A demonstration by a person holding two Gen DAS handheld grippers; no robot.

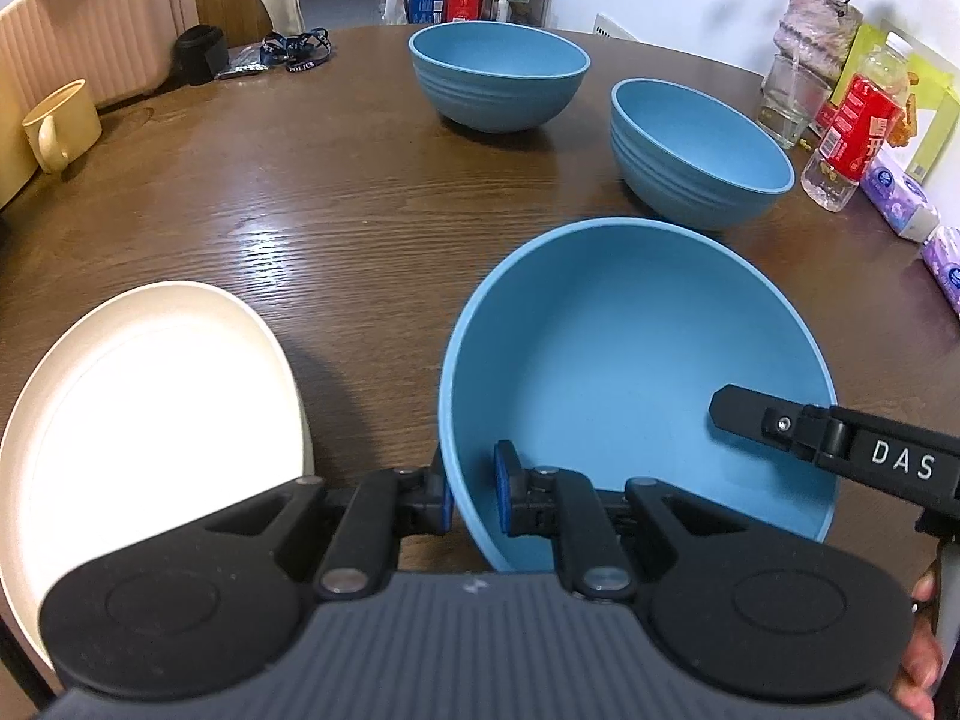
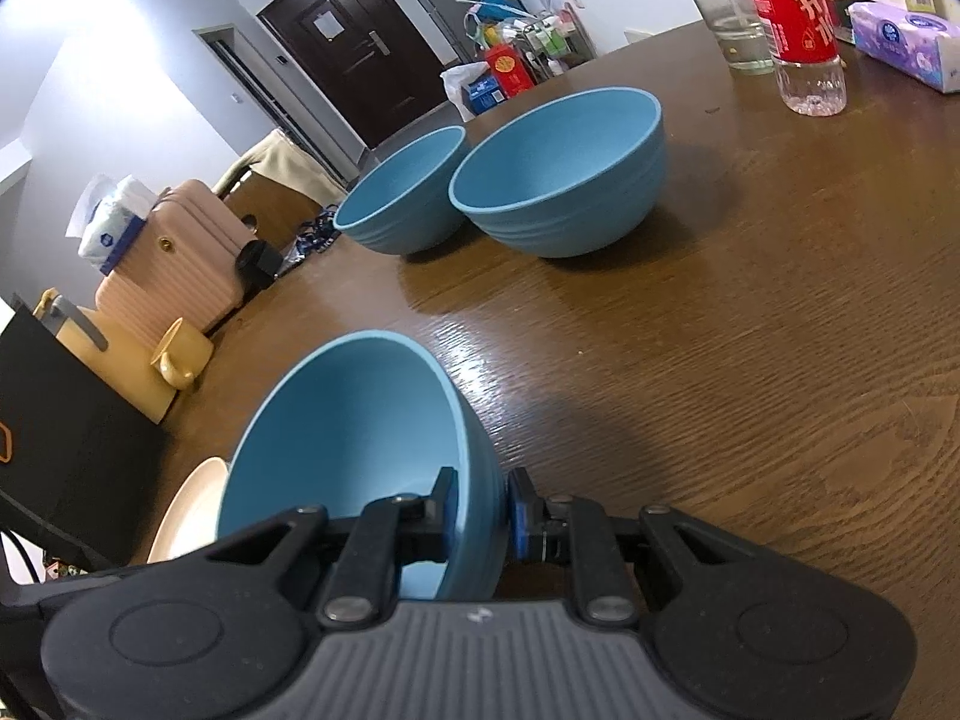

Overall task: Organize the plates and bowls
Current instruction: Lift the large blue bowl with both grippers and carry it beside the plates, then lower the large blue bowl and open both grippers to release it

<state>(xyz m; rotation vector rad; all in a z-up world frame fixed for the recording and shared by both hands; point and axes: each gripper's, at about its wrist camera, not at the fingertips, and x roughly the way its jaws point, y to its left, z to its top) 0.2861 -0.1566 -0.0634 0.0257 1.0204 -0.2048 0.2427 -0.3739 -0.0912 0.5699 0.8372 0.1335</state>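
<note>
Both grippers clamp the same blue bowl (image 1: 636, 372), each on its own side of the rim. In the left wrist view the left gripper (image 1: 474, 495) has its jaws closed on the bowl's near-left wall, one blue pad inside the bowl and the other outside against the outer surface. The right gripper (image 1: 729, 414) reaches in from the right edge of that view, its black finger lying over the inside of the bowl near the opposite rim. In the right wrist view the right gripper (image 2: 483, 507) likewise has its jaws shut on the bowl's wall, one pad inside, one outside. The bowl looks tilted in both views; whether its base touches the brown wooden desk (image 1: 312, 210) cannot be told.

Just left of the held bowl lies a cream plate (image 1: 150, 396), near the desk's front edge; its rim sits close to the left gripper's outer pad. Farther back on the desk stand two more blue bowls, upright and empty: the far bowl (image 1: 498, 75) and the right bowl (image 1: 699, 150), near each other and well apart from the held one.
</note>
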